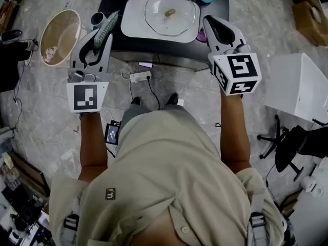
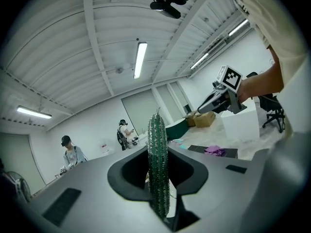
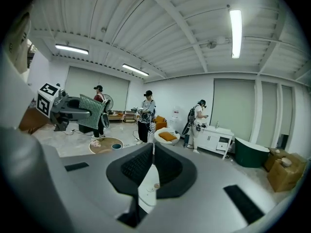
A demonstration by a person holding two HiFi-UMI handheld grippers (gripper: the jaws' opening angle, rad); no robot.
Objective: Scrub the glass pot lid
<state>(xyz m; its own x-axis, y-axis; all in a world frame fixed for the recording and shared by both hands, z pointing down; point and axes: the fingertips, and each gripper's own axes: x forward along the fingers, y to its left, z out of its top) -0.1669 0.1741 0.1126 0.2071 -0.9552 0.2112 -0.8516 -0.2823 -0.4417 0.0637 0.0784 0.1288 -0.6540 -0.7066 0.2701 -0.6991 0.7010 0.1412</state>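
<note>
head view steeply down, both gripper views tilted upward

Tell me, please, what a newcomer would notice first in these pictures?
First comes the glass pot lid, which lies on a white tray on the black table ahead of the person. Next is the green scrubbing pad, clamped in the left gripper; the right gripper holds nothing, its jaws together. A round basket stands on the floor at the left.

The glass pot lid (image 1: 170, 13) lies on a white tray (image 1: 134, 20), the left gripper (image 1: 100, 37) clasping a green scrubber (image 1: 107, 26) left of it, the right gripper (image 1: 212, 22) right of it.
</note>
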